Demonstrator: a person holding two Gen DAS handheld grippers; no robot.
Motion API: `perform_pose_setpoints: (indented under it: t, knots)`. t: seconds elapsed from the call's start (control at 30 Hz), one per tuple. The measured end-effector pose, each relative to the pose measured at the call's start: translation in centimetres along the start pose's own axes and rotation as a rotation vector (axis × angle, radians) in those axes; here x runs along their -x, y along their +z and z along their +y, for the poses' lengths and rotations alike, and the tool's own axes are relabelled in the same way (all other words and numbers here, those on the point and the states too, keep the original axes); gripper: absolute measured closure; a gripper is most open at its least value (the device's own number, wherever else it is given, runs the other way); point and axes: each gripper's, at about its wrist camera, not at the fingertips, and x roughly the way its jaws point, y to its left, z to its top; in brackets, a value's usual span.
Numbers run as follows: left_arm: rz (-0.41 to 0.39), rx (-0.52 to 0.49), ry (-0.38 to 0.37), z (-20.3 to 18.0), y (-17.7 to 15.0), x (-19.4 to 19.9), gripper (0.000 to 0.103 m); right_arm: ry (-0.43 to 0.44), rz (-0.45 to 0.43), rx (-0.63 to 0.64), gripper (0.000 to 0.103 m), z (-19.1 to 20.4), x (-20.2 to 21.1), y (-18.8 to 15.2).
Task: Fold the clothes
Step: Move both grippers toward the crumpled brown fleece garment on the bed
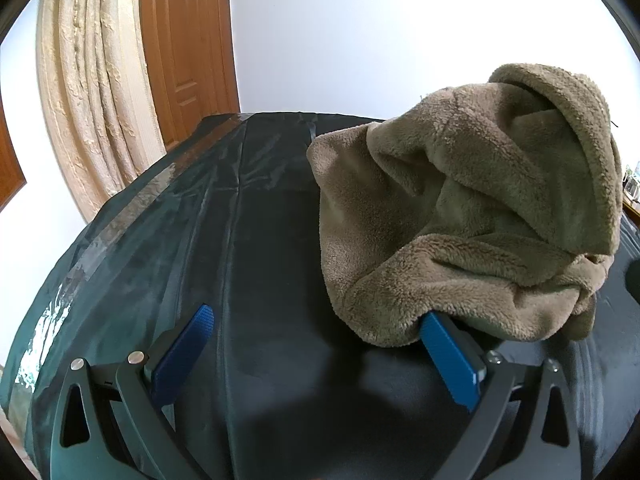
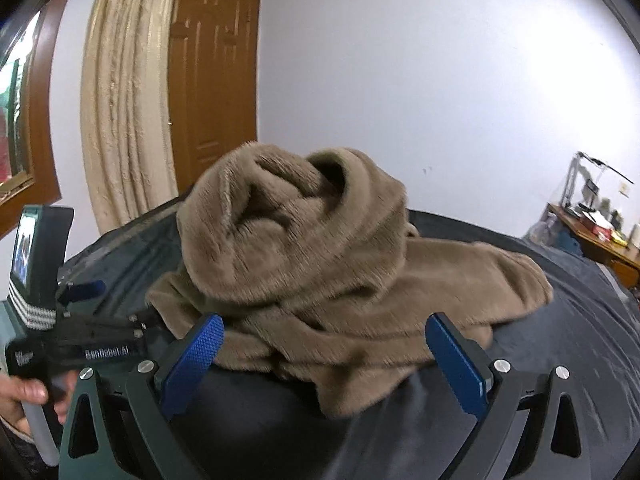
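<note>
Left wrist view: brown fleece garment [image 1: 472,208] sits in a rumpled heap on the dark bed cover [image 1: 260,240], filling the right half of the frame. It looks like a hooded piece, with a rolled hood-like opening at upper right, but I can't tell for sure. No flat panel, no straight fold edge, no stacked layers anywhere. Judgement: it isn't in a folded state now. Going by how it lies, spreading flat and the folds themselves are what's left.

Left gripper [image 1: 316,316]: jaws spread wide. Left blue pad is clear over bare cover. Right blue pad's tip is tucked under the lower hem of the heap and touches the fleece. Nothing is pinched between the pads, so it's released, not grasping.

Right wrist view: same heap [image 2: 304,264] at frame centre, a tall bunched lump at top, lower cloth spilling toward the bottom and right over the cover [image 2: 580,320]. Picture is motion-blurred on the fabric.

Right gripper [image 2: 324,332]: also wide apart, one pad either side of the heap's near edge. Cloth lies between and just beyond the tips. Left pad looks to be touching or just beside the fleece, can't tell which. Not clamped on anything.

Left gripper body shows at lower left of this view, a hand [image 2: 24,400] on its handle.

Background: curtain [image 2: 120,120] and wooden door [image 2: 216,72] at upper left, cluttered desk [image 2: 600,232] at right edge.
</note>
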Motion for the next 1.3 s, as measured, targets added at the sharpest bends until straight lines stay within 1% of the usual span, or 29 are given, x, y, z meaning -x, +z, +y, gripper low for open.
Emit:
perform_pose_setpoints:
  t: [0.13,0.17,0.27,0.37,0.43,0.5,0.63,0.87,0.93,0.97,1.07,1.13,1.17,1.23,1.3]
  knots:
    - [0.002,0.002,-0.002,0.0,0.4,-0.3,0.001,0.010,0.011,0.061,0.000,1.3,-1.9,1.1]
    - [-0.009,0.000,0.003,0.0,0.5,-0.3,0.001,0.006,0.013,0.070,0.000,1.6,-2.4,1.4]
    - [-0.029,-0.007,0.011,0.0,0.6,-0.7,0.001,-0.008,0.006,0.062,0.000,1.9,-3.3,2.5]
    - [-0.016,-0.008,0.001,0.1,0.7,-1.1,0.001,-0.026,-0.006,0.042,0.000,2.0,-4.0,3.7]
    - [-0.005,-0.006,-0.005,0.1,0.8,-1.4,0.001,-0.049,-0.027,0.005,0.000,1.3,-3.9,4.3]
    - [0.007,-0.005,-0.013,0.1,0.9,-1.5,0.001,-0.071,-0.028,-0.044,0.000,0.2,-4.1,4.5]
    - [0.001,-0.020,-0.012,0.0,1.0,-1.8,0.000,-0.114,-0.030,-0.143,0.000,-2.0,-4.6,5.0]
    - [0.018,-0.010,-0.032,0.0,0.8,-2.4,0.001,-0.179,-0.025,-0.302,0.000,-5.4,-5.0,5.5]
    - [0.024,-0.007,-0.035,0.1,0.8,-2.5,0.000,-0.167,-0.024,-0.321,0.000,-6.5,-4.9,4.7]
    - [0.022,-0.005,-0.039,0.0,0.7,-2.5,0.000,-0.151,-0.033,-0.325,0.000,-6.4,-4.7,4.4]
    - [0.036,-0.006,-0.049,0.1,0.6,-2.7,0.000,-0.072,-0.069,-0.326,0.000,-5.7,-3.6,3.7]
    - [0.043,-0.001,-0.056,0.2,0.6,-2.6,0.000,-0.008,-0.071,-0.307,0.000,-6.4,-3.3,3.8]
    - [0.040,0.005,-0.061,0.3,0.6,-2.6,0.000,0.009,-0.068,-0.295,0.000,-6.6,-3.2,3.8]
    - [0.034,0.024,-0.080,0.6,0.6,-2.5,0.001,0.012,-0.061,-0.273,0.000,-5.8,-3.1,3.6]
    - [0.031,0.056,-0.118,1.2,0.7,-2.3,0.000,-0.001,-0.059,-0.270,0.000,-5.6,-3.0,3.4]
